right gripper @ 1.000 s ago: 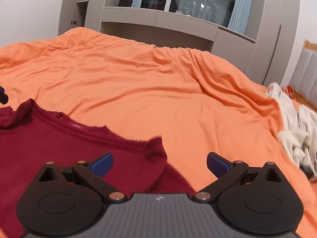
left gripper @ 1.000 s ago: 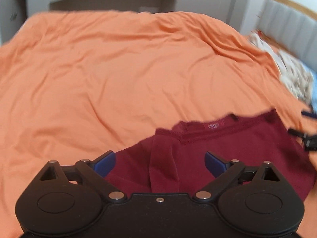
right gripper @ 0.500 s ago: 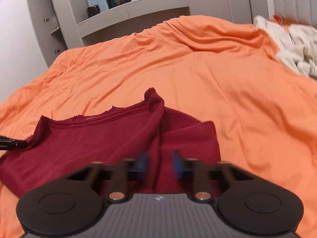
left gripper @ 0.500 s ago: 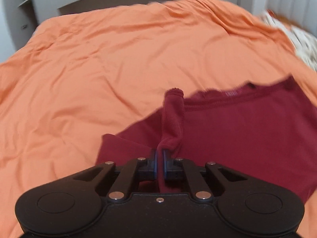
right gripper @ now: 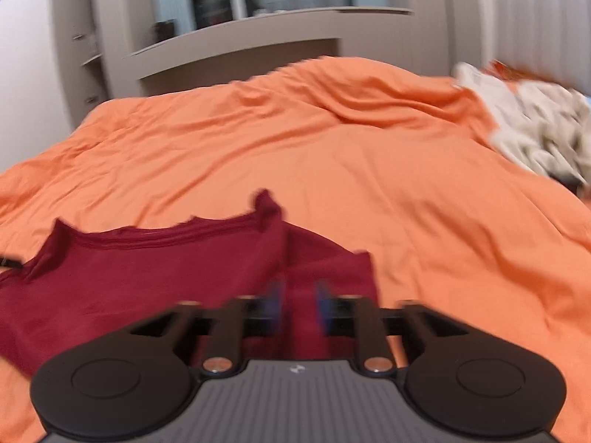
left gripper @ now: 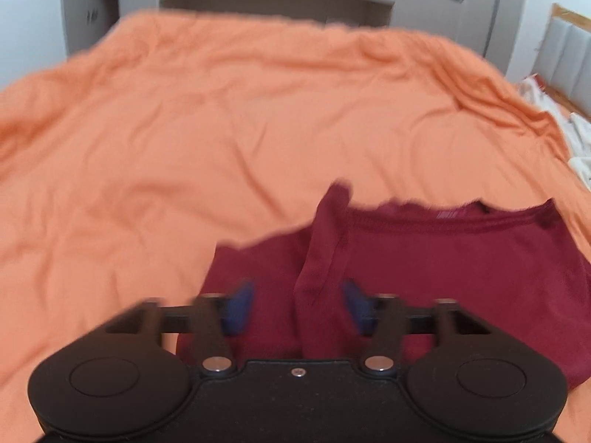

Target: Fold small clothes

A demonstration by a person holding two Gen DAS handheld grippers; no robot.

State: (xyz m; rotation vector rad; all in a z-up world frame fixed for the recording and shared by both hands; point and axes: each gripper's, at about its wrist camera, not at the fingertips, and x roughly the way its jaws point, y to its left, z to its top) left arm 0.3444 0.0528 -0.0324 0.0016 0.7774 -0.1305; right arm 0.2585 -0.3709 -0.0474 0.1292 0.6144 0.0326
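A dark red shirt (left gripper: 461,265) lies on the orange bed cover (left gripper: 184,147), neckline away from me. In the left wrist view a raised fold of its shoulder (left gripper: 321,243) stands between the blue pads (left gripper: 240,306). My left gripper (left gripper: 297,306) is opening and its pads are clear of the cloth. The right wrist view shows the same shirt (right gripper: 147,277) with its other shoulder fold (right gripper: 295,258) running down between the jaws. My right gripper (right gripper: 298,302) is opening too, blurred, with a narrower gap around that fold.
A heap of pale clothes (right gripper: 535,129) lies on the bed's right side and shows at the right edge (left gripper: 580,140) of the left wrist view. Grey cabinets and shelves (right gripper: 240,48) stand behind the bed, with a padded headboard (right gripper: 535,18) at the right.
Both grippers stood wide open a second ago, then shut on the shirt's shoulder folds. Now their jaws have parted again, and the folds stand up in ridges.
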